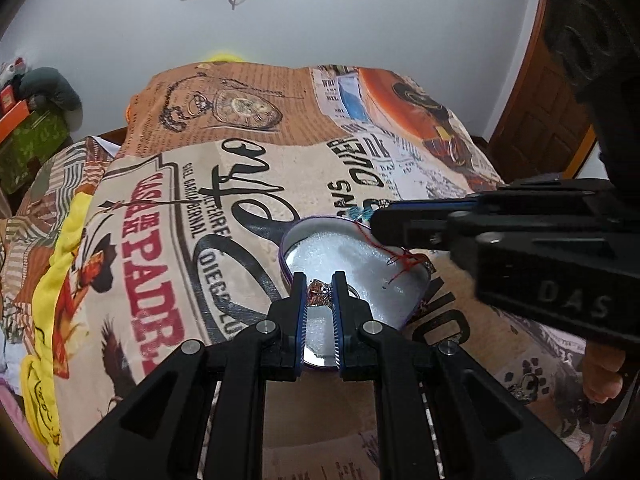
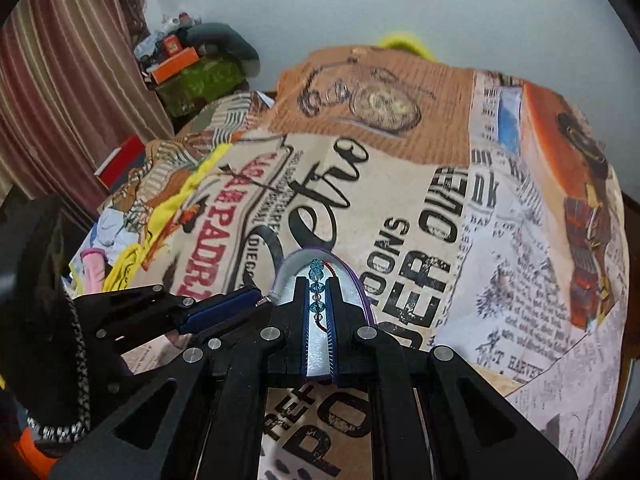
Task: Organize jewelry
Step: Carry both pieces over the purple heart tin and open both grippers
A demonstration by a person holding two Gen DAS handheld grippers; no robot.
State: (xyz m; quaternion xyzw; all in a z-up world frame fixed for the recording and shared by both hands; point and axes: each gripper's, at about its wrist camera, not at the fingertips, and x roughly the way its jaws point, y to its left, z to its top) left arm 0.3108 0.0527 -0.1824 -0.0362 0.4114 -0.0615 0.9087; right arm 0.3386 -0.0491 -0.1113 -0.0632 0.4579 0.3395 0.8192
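Note:
A heart-shaped tin box (image 1: 340,248) with a purple rim and white foam lining lies open on the printed bedspread. My left gripper (image 1: 319,280) hangs over its near part, shut on a sparkly red and silver ring (image 1: 319,293). My right gripper (image 2: 319,282) is shut on a bracelet of teal beads (image 2: 316,286) strung on red thread. In the left wrist view the right gripper (image 1: 374,222) reaches in from the right over the box's far rim, and the red thread (image 1: 402,258) trails down onto the foam. The box's rim (image 2: 298,258) shows just beyond my right fingertips.
The bedspread (image 1: 200,208) with newspaper and retro prints covers the bed. A wooden door (image 1: 548,116) stands at the right. Boxes and a grey cushion (image 2: 216,48) are piled by striped curtains (image 2: 60,80) at the far left. A small metal trinket (image 1: 528,384) lies near right.

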